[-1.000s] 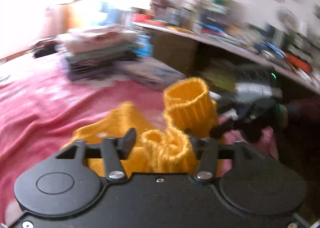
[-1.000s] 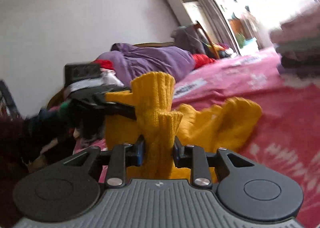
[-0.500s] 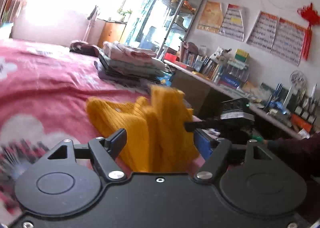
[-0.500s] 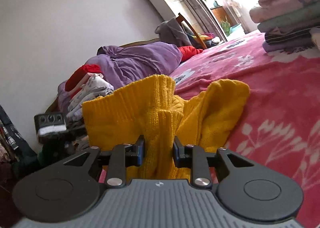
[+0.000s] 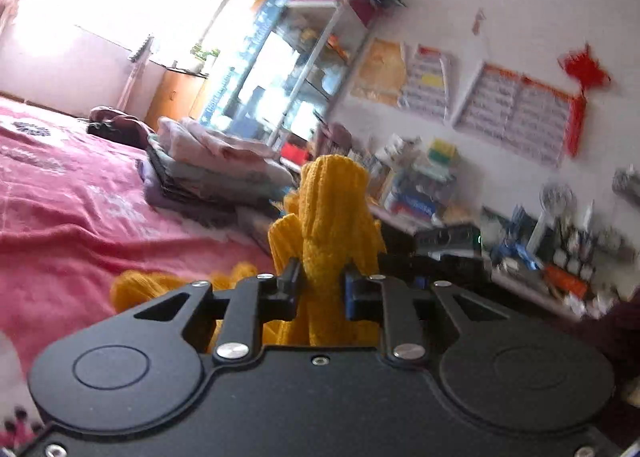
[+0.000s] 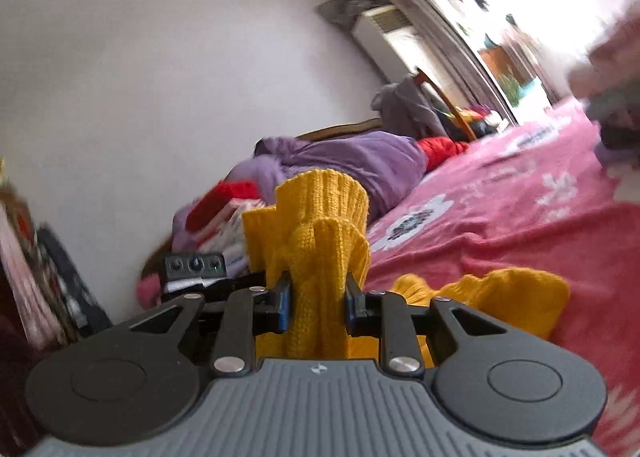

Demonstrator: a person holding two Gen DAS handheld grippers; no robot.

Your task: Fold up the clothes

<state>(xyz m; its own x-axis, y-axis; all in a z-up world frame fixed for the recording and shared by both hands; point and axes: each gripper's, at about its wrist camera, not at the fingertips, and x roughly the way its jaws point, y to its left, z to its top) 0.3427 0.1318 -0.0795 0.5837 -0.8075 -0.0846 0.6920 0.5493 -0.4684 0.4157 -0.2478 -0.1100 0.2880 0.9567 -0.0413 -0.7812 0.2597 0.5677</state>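
Between both grippers, yellow knit (image 5: 334, 213) bunched; left gripper (image 5: 322, 289) clamped on it; right gripper (image 6: 318, 299) likewise.

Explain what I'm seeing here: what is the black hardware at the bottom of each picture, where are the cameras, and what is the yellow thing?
No robot arm is involved: a person holds one two-finger gripper in each hand, and a fisheye camera on each looks forward along its fingers. The black body at the bottom of each picture is the gripper itself.

The left wrist view shows the left gripper shut on the yellow knit garment, with the stack of folded clothes behind it on the pink bedspread.

The right wrist view shows the right gripper shut on another bunch of the same yellow knit garment; the rest trails onto the bedspread. A purple heap of laundry lies further back.
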